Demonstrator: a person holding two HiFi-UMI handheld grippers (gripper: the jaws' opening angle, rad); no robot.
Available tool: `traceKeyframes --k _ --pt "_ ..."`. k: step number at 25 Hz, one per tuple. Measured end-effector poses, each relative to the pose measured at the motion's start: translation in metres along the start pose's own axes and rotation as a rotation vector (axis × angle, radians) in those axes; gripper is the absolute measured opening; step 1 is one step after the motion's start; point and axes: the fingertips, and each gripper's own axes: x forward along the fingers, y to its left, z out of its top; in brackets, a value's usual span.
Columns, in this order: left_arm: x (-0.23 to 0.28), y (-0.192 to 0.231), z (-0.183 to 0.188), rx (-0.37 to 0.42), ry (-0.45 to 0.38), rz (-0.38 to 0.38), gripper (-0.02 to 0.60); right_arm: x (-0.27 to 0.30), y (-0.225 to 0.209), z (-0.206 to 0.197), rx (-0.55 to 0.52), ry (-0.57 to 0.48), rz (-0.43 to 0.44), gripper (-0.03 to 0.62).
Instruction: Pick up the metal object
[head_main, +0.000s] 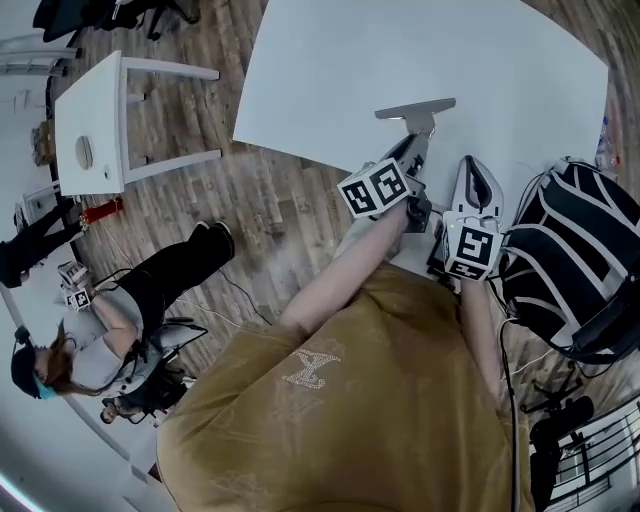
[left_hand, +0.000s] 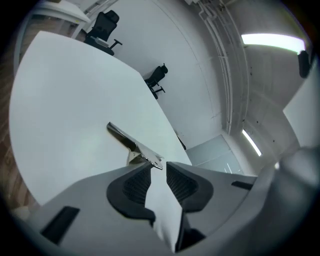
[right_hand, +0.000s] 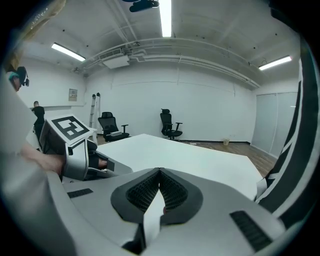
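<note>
Left gripper (left_hand: 159, 168) jaws apart, lined up on metal object (left_hand: 131, 142) on surface (left_hand: 70, 100) for grasp; right gripper (right_hand: 159, 172) closed, empty

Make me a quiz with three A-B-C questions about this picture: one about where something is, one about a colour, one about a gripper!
1. Where does the metal object lie? A on the big table; B on the floor; C on a chair.
2. What colour is the big table? A red; B white; C green.
3. How do the jaws of the left gripper stand? A apart; B pressed together; C clamped on a cup.
Answers: 1 A, it rests on that table; 2 B, its top is plain white; 3 A, a gap shows between them.
</note>
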Motion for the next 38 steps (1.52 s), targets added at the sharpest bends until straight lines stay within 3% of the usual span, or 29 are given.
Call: traceKeyframes --k 11,18,22,28,29,30,38 --pt "0.025 0.002 -0.002 -0.364 -0.005 -0.063 0.107 0.009 -0.009 -0.007 0.003 0.031 -0.004 0.008" --pt "0.040 0.013 0.003 -0.493 0.002 -0.069 0.121 0.016 -0.014 -0.004 0.016 0.037 -0.014 0.008" --pt "0.047 0.017 0.003 -0.543 0.023 -0.062 0.121 0.019 -0.015 -0.006 0.027 0.045 -0.019 0.008" --pt "0.056 0.012 0.004 -0.631 0.047 -0.111 0.093 0.024 -0.016 -0.005 0.035 0.052 -0.023 0.008" --pt "0.057 0.010 0.005 -0.633 0.050 -0.116 0.079 0.025 -0.016 -0.004 0.036 0.050 -0.023 0.008" --pt "0.057 0.007 0.007 -0.627 0.053 -0.117 0.017 0.025 -0.016 -0.003 0.038 0.048 -0.024 0.008" --pt "0.061 0.003 0.013 -0.606 0.060 -0.122 0.009 0.023 -0.017 0.000 0.045 0.040 -0.030 0.008"
